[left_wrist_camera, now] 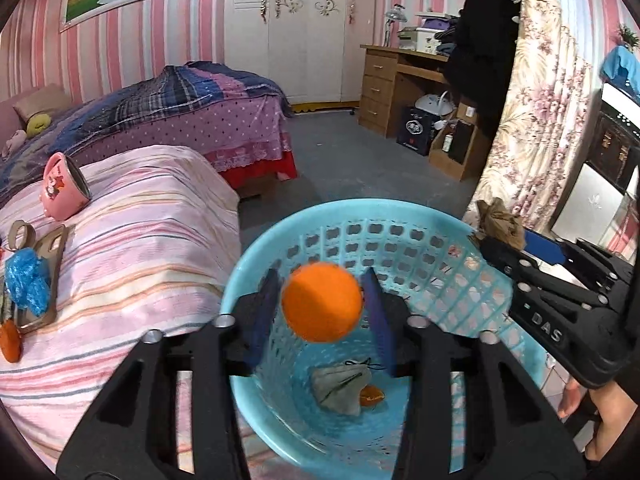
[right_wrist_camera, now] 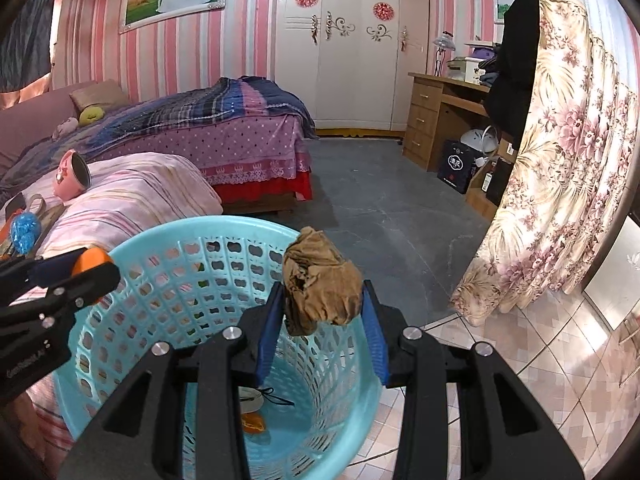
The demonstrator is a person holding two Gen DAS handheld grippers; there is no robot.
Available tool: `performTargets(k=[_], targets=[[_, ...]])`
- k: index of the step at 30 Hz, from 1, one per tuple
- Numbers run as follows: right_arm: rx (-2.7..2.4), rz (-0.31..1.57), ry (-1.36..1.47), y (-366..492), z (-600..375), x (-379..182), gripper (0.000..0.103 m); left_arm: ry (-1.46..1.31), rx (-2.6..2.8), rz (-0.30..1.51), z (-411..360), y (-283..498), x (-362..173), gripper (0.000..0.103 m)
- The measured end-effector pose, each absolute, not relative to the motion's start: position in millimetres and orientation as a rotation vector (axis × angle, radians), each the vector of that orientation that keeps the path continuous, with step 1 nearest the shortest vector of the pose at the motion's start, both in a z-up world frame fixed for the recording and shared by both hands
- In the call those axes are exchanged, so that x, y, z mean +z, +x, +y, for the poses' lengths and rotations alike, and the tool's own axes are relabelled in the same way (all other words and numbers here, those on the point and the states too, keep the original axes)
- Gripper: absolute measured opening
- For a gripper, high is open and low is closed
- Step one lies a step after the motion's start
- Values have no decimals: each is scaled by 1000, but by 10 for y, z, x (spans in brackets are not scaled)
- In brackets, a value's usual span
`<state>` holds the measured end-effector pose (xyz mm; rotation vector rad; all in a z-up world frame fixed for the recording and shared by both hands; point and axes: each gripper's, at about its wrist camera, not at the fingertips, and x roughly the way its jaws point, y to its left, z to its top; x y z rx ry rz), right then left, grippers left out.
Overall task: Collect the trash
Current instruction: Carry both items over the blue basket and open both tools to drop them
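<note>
The left gripper (left_wrist_camera: 322,312) hung over the mouth of the blue basket (left_wrist_camera: 256,252) with its jaws let go: the orange ball (left_wrist_camera: 322,302) sat between the blue pads (left_wrist_camera: 378,320) with a gap on each side, apparently loose and about to drop. The right gripper (right_wrist_camera: 322,312) was clenched on a crumpled brown paper wad (right_wrist_camera: 320,284), pressed between its pads above the basket's near right rim (right_wrist_camera: 360,392).

Below them, at the bottom of the basket, lay a grey pouch (left_wrist_camera: 340,388) and a scrap of orange peel (left_wrist_camera: 372,396).

The ball looked light, fuzzy and a little springy, so it should fall cleanly and might bounce against the lattice wall. The paper wad seemed light and soft; it would crush under any squeeze and could snag on a pad, so a wide release over the middle of the opening would suit it.

Further left, on the striped pink bedding (left_wrist_camera: 140,240), more bits waited: a crinkled blue plastic piece (left_wrist_camera: 26,280) on a tray (left_wrist_camera: 58,256), another orange scrap (left_wrist_camera: 10,340) at the near left edge, and a tipped pink mug (left_wrist_camera: 64,186) beyond. The blue plastic would be flimsy and best pinched at its bulk.
</note>
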<state>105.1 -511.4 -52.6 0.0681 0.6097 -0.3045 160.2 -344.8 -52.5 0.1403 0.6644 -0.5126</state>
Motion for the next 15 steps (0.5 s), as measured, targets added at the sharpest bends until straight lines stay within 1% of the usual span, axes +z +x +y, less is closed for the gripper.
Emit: performTargets(k=[1,2,4,9,15], targets=[[-304,610,68,1040,-5128,-528,38,137,-499,664,-3422,1620,-510,66],[-305,610,68,1032,-5131,-532,38,126,-484,656,-3376,1631,-491,69],[-305,611,69,1036,-5129,-531,38,108,-466,643,-3284,1648,-464,79],[-309,614,66,1031,-5112,-528,38,93,-412,633,-3031,1666,-423,85],[-297,607,56,1060,-5016,-496,40,71,-367,619,-2748,1647,-341,88]])
